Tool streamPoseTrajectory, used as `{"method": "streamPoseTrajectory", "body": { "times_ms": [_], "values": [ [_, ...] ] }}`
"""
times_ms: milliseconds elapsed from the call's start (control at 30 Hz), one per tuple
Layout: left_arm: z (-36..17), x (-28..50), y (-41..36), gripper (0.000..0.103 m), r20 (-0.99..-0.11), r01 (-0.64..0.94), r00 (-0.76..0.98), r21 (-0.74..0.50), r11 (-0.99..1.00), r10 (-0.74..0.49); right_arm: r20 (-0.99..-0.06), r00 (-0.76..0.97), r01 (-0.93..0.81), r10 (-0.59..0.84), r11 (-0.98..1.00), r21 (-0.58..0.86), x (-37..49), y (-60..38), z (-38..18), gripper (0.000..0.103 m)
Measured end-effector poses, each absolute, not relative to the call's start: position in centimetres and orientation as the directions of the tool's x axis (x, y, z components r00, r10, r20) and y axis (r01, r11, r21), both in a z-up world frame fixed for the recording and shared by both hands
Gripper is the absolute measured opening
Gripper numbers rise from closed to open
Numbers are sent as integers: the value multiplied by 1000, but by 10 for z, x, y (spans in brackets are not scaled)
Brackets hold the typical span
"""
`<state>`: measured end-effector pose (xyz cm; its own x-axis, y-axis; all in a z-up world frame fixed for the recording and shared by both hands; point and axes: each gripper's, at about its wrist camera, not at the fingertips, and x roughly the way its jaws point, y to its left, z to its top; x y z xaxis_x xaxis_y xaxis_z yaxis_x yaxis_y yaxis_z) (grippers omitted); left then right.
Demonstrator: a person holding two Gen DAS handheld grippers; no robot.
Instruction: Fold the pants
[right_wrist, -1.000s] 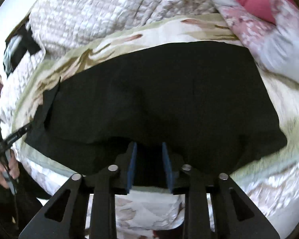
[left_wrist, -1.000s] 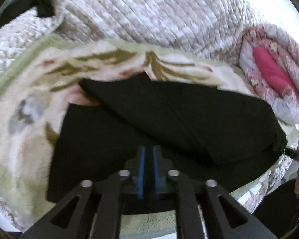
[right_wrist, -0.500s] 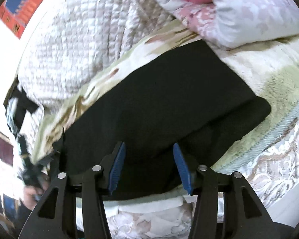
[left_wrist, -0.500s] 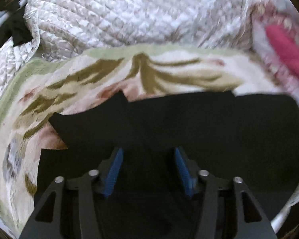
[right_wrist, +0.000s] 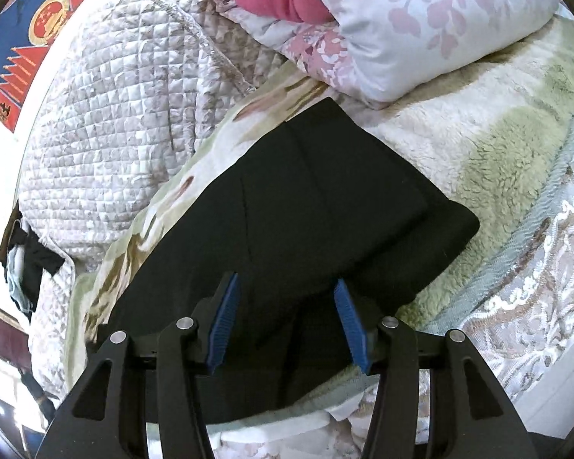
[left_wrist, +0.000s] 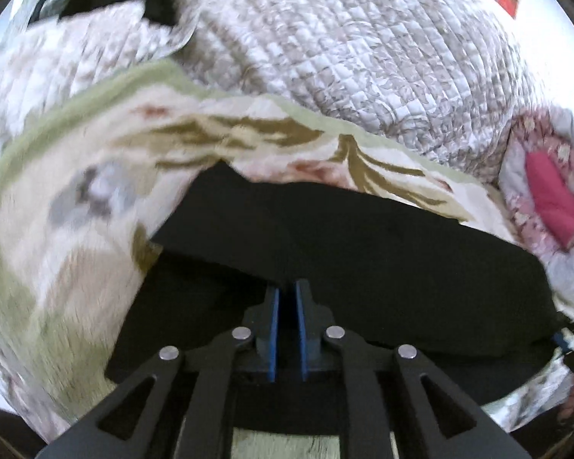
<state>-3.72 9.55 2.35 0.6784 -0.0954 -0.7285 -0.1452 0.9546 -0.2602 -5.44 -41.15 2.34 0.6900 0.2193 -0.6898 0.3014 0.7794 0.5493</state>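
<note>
Left tongs just closed on pants.

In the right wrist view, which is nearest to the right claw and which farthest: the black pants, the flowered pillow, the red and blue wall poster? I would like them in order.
1. Black pants: directly under and ahead of the right claw, on the bed.
2. Flowered pillow: beyond the pants, upper right.
3. Wall poster: farthest, upper left, behind the quilt.
</note>
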Motion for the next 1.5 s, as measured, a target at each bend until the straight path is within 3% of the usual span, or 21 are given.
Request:
{"method": "streamPoseTrajectory", "body": {
  "times_ms": [133, 333, 433, 467, 500, 533, 600, 867, 1067, 1267, 1367, 1500],
  "values": [
    [12, -33, 113, 39, -740, -202, 657, -357, 912, -144, -670, 707, 318, 228, 743, 589, -55, -418, 22, 52],
    [5, -27, 125, 41, -729, -259, 670, -403, 878, -137, -661, 719, 338, 215, 722, 603, -49, -422, 22, 52],
    [4, -19, 122, 38, -731, -258, 670, -391, 883, -128, -670, 716, 345, 196, 736, 583, -45, -419, 24, 49],
    [5, -16, 121, 33, -730, -255, 673, -382, 888, -120, -680, 712, 357, 178, 742, 568, -44, -419, 24, 38],
    [6, -13, 119, 17, -735, -256, 669, -363, 896, -107, -689, 706, 370, 165, 743, 557, -43, -421, 23, 24],
    [5, -13, 119, 8, -741, -256, 664, -351, 901, -100, -693, 703, 378, 159, 741, 554, -43, -423, 22, 20],
    [7, -13, 119, 4, -748, -264, 658, -341, 902, -91, -685, 710, 376, 162, 736, 563, -46, -427, 24, 9],
    [55, -45, 128, 4, -683, -225, 726, -345, 911, -79, -628, 765, 313, 143, 770, 556, -68, -424, 58, 6],
    [19, -48, 132, 4, -777, -273, 623, -318, 908, -85, -700, 705, 391, 108, 765, 512, -73, -429, 45, 6],
    [40, -59, 132, 4, -726, -244, 684, -328, 913, -78, -689, 717, 377, 103, 775, 508, -82, -424, 54, 6],
    [30, -54, 130, 4, -763, -264, 645, -277, 924, -44, -736, 668, 433, 110, 747, 504, -81, -429, 35, 6],
    [22, -55, 131, 5, -786, -280, 617, -256, 925, -30, -733, 674, 431, 89, 758, 489, -88, -425, 40, 6]
  ]
}}
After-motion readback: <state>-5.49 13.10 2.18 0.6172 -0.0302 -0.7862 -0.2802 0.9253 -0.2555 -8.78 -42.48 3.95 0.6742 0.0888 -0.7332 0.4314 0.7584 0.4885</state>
